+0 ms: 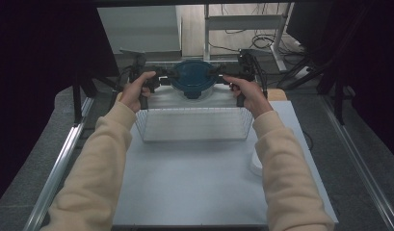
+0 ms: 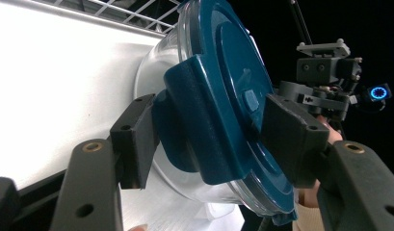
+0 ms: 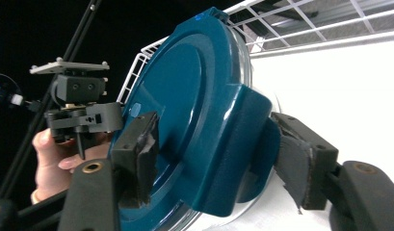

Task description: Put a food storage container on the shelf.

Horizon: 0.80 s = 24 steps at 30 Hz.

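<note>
Jaws of both grippers straddling opposite side clips of blue-lidded container (image 1: 193,79), partly open, lid up

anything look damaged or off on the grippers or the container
The pad on one jaw of the right gripper looks torn, its edge ragged and peeling. The blue-lidded container looks intact, lid on, each side latch between a gripper's jaws, left gripper included.

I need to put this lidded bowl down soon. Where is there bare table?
Free: the white table between the wire basket and the near edge, between both sleeves. Crowded: the far strip, where the lidded bowl, left gripper and right gripper sit behind the basket.
</note>
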Each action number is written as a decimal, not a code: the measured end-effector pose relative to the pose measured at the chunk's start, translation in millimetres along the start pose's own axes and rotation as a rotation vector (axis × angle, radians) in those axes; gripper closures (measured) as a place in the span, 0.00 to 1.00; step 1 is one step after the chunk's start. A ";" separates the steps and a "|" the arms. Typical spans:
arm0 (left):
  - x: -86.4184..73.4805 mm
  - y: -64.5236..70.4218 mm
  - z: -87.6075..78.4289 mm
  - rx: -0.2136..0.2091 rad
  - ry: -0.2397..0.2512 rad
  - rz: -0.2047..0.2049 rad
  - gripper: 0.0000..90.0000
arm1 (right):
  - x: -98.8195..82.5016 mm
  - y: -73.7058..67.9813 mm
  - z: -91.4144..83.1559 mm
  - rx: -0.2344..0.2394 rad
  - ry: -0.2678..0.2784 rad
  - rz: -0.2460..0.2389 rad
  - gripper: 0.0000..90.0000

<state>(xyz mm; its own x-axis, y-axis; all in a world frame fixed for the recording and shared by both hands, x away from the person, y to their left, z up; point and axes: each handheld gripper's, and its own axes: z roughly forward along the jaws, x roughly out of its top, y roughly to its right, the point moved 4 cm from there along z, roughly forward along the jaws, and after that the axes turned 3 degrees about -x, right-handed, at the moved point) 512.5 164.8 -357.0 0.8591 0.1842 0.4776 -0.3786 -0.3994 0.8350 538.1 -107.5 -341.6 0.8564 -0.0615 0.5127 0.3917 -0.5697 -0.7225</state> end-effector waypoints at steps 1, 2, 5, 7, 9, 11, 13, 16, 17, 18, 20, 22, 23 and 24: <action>-0.1 1.2 -0.6 0.012 0.014 0.012 0.41 | -0.7 -2.2 0.4 -0.022 0.009 -0.018 0.34; 0.1 2.7 -2.0 0.034 0.030 0.026 0.37 | -0.9 -4.2 0.4 -0.057 0.031 -0.056 0.29; -0.7 9.0 -8.2 0.095 0.077 0.078 0.29 | -1.7 -12.6 -5.5 -0.136 0.085 -0.126 0.18; -3.5 14.9 -13.9 0.128 0.094 0.121 0.26 | -3.3 -15.9 -11.9 -0.192 0.111 -0.167 0.14; -8.8 22.3 -20.8 0.155 0.111 0.175 0.24 | -6.1 -20.6 -21.0 -0.215 0.131 -0.207 0.14; -17.1 29.7 -28.8 0.178 0.121 0.236 0.24 | -11.1 -28.2 -31.1 -0.215 0.154 -0.252 0.14; -28.1 35.8 -35.4 0.181 0.131 0.283 0.24 | -19.7 -37.6 -40.6 -0.211 0.179 -0.313 0.14; -48.0 41.5 -42.9 0.203 0.125 0.349 0.25 | -36.6 -50.2 -51.1 -0.229 0.183 -0.404 0.15; -54.8 42.6 -45.4 0.212 0.119 0.369 0.25 | -42.4 -53.7 -54.6 -0.234 0.190 -0.426 0.15; -62.0 43.7 -48.0 0.218 0.121 0.385 0.25 | -48.2 -56.5 -58.6 -0.238 0.193 -0.444 0.16; -76.7 45.2 -52.9 0.228 0.123 0.419 0.25 | -59.7 -60.2 -65.6 -0.232 0.195 -0.477 0.16; -92.8 45.4 -57.6 0.239 0.124 0.446 0.25 | -72.1 -61.4 -73.5 -0.233 0.200 -0.509 0.17; -101.7 45.1 -59.8 0.243 0.121 0.460 0.25 | -78.9 -60.5 -77.9 -0.230 0.202 -0.527 0.17; -110.9 44.4 -62.0 0.241 0.114 0.473 0.25 | -86.1 -58.4 -82.5 -0.228 0.206 -0.540 0.17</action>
<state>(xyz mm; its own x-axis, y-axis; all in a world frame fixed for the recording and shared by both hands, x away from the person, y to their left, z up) 379.0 182.4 -356.0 0.5665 0.0255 0.8237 -0.6135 -0.6544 0.4421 413.7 -136.6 -305.2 0.4657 0.1408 0.8737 0.6505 -0.7238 -0.2301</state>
